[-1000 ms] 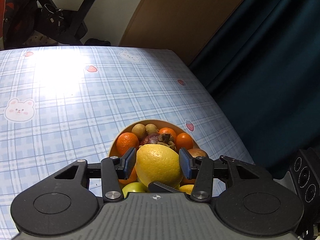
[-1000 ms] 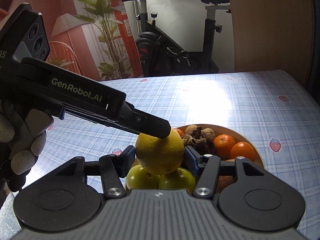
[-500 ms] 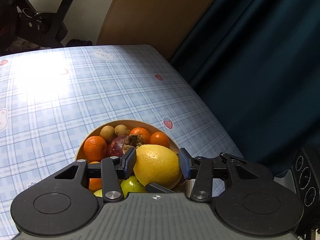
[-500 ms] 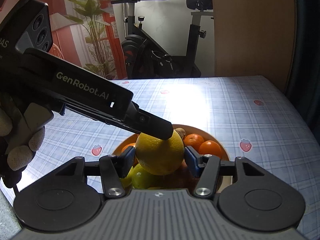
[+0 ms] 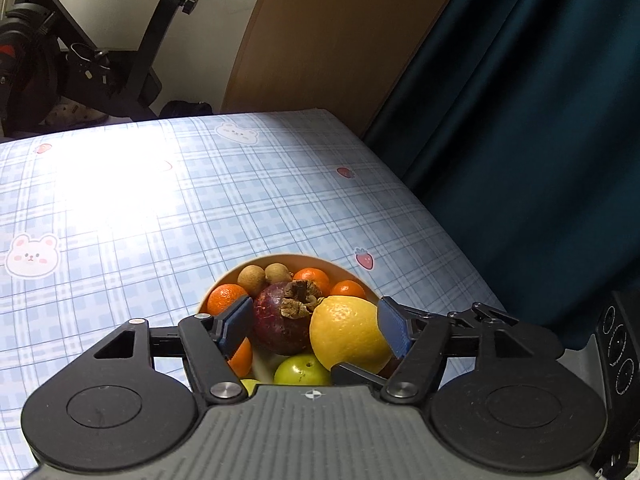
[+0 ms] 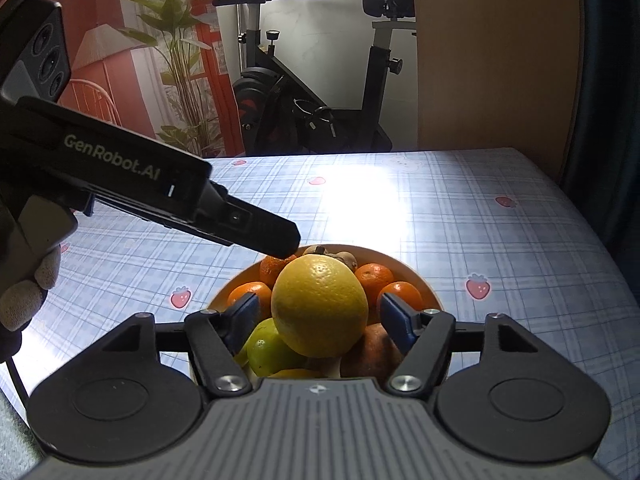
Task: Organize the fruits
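A tan bowl [image 5: 256, 263] on the plaid tablecloth holds a big yellow citrus [image 5: 348, 334], a dark purple mangosteen [image 5: 280, 320], mandarins [image 5: 226, 298], two small brown longans [image 5: 252, 280] and green apples [image 5: 302, 370]. My left gripper [image 5: 314, 326] is open over the bowl, its right pad next to the citrus. In the right wrist view the citrus [image 6: 320, 306] rests on top of the fruit in the bowl [image 6: 424, 286]. My right gripper [image 6: 320, 316] is open, its pads apart from the citrus on both sides. The left gripper body [image 6: 160, 196] reaches in from the left above the fruit.
The tablecloth [image 5: 160, 208] spreads to the left and behind the bowl. The table's right edge drops off beside a dark blue curtain [image 5: 520, 140]. An exercise bike [image 6: 320, 92] and a potted plant [image 6: 180, 60] stand beyond the far edge.
Both grippers have opened and let go of the yellow citrus, which now rests on the fruit in the bowl. The left gripper has shifted so the citrus lies to its right.
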